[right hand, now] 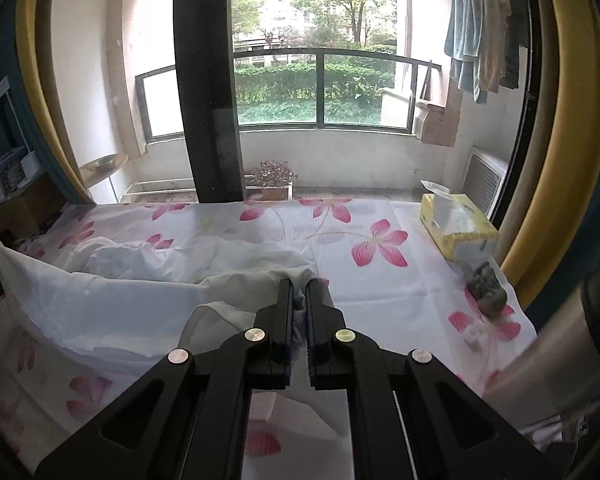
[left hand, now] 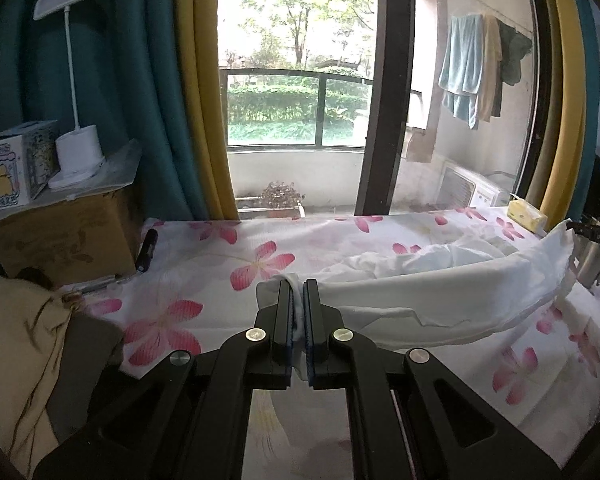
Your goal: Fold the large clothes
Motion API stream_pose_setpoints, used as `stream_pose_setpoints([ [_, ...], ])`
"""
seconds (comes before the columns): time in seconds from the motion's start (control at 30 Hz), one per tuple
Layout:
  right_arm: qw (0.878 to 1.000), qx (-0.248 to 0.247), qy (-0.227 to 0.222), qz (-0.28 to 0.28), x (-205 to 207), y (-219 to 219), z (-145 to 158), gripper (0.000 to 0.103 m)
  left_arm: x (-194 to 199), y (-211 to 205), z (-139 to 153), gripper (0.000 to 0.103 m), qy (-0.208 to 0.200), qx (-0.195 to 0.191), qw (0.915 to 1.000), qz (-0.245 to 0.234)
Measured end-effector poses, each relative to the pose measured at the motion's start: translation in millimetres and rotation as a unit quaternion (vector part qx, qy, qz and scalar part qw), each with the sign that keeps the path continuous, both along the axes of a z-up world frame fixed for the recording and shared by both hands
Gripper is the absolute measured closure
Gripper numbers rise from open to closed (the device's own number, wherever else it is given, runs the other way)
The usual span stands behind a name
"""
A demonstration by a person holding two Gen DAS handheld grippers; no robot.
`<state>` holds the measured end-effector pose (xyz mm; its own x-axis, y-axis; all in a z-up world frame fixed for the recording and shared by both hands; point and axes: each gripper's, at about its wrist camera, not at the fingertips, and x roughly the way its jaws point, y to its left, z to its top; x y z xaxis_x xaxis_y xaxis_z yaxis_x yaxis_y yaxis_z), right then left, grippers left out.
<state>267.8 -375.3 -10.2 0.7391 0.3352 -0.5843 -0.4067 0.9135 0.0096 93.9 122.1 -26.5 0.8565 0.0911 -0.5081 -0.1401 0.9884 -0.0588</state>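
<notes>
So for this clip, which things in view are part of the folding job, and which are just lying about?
In the job:
white garment
left gripper
right gripper

Lying about:
tissue box
desk lamp
cardboard box
metal flask

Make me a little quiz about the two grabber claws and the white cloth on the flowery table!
1. True or false: the left gripper is shut on the white garment.
2. What yellow thing sits near the far right corner of the flowered tablecloth? A) tissue box B) banana C) cup
3. Fill in: the white garment hangs stretched between the left gripper and the ____ gripper.

Key:
1. True. Cloth is pinched between its closed jaws.
2. A, the tissue box, with a tissue sticking out.
3. Right. The right gripper also pinches the cloth.
</notes>
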Motion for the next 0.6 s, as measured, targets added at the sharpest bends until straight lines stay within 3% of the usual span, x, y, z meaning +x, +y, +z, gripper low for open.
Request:
stream_pose_setpoints([
  [0.6, 1.0, -0.015, 0.011, -0.01, 62.1, 24.2, -19.8, 0.098, 74.2, 22.2, -19.7, 0.098, 0.012, -0.009, 0.9999, 0.005],
])
